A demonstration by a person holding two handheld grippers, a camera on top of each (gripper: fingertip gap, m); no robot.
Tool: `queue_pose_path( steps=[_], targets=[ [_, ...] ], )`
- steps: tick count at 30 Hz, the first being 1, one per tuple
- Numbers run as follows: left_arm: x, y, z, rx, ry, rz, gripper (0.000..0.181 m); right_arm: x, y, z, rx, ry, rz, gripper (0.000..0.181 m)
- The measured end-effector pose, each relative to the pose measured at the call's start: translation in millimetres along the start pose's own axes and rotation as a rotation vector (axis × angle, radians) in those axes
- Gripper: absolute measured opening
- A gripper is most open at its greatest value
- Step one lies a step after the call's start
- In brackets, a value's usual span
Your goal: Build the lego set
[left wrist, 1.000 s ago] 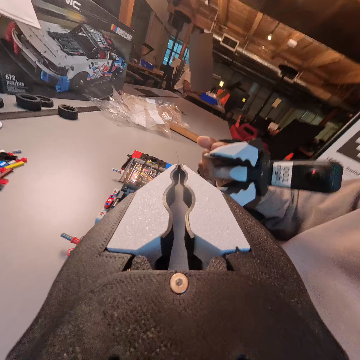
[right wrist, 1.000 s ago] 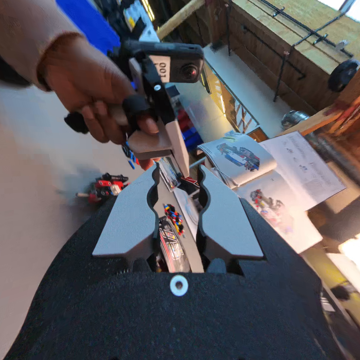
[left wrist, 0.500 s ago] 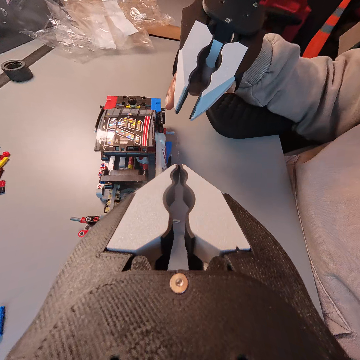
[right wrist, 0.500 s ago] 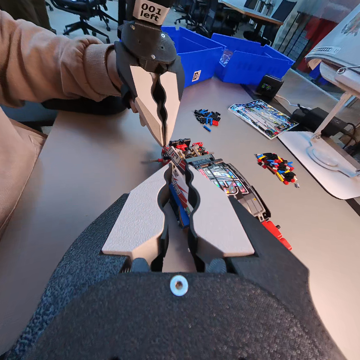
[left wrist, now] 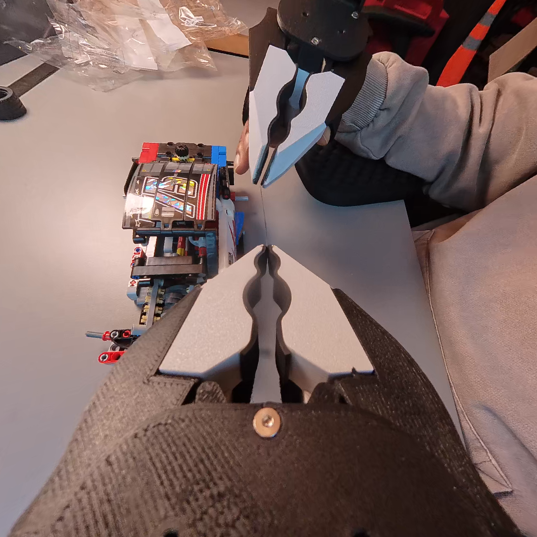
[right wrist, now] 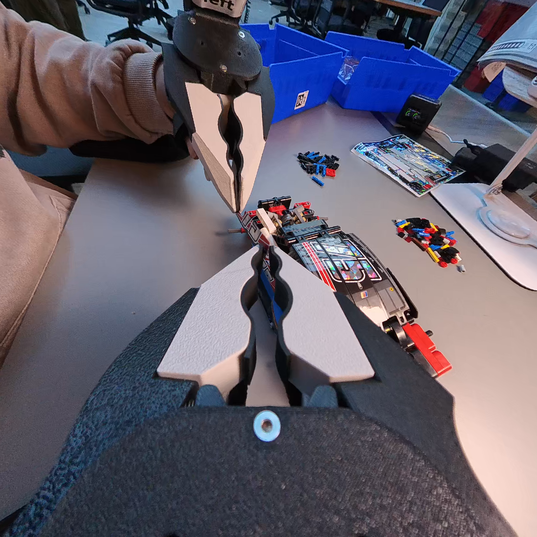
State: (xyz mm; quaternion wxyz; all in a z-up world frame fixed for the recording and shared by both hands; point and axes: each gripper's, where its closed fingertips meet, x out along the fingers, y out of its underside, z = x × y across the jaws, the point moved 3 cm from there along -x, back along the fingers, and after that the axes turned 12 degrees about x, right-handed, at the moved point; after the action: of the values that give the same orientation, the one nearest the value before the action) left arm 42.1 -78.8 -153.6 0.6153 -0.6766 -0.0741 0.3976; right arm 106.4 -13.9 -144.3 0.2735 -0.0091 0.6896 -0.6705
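Note:
The partly built lego race car point(left wrist: 171, 203) lies on the grey table, its black roof panel covered in shiny stickers; it also shows in the right wrist view point(right wrist: 343, 267). My left gripper point(left wrist: 266, 247) is shut on a thin strip point(left wrist: 263, 215), seen edge-on, just right of the car's white side. The strip runs up to my right gripper point(left wrist: 260, 183), whose jaws are pressed almost together on its far end. In the right wrist view my right gripper point(right wrist: 263, 248) sits over the car's side, and the left gripper point(right wrist: 237, 209) points down at the car's rear corner.
Empty plastic bags point(left wrist: 130, 40) and a black tyre point(left wrist: 8, 101) lie at the back. Two piles of small parts point(right wrist: 427, 241) point(right wrist: 319, 165), a sticker sheet point(right wrist: 406, 162), blue bins point(right wrist: 305, 72) and a white lamp base point(right wrist: 494, 232) lie beyond the car. The table edge point(left wrist: 406, 209) is close on the right. The tips of one gripper are about 5 centimeters away from the tips of the other.
Both grippers swung down from facing the room to the table beside the car. The right gripper's jaws narrowed from wide open to almost together at the strip's far end.

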Motion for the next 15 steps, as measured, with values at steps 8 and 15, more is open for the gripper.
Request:
queue_pose_path(
  steps=[8,15],
  targets=[
    [1,2,1,-0.017,-0.005,0.003,0.000,0,2,0,0.029,-0.002,0.014,0.000],
    [1,5,-1,0.064,-0.048,0.070,0.023,3,15,13,0.156,-0.054,0.051,0.000]
  ],
)
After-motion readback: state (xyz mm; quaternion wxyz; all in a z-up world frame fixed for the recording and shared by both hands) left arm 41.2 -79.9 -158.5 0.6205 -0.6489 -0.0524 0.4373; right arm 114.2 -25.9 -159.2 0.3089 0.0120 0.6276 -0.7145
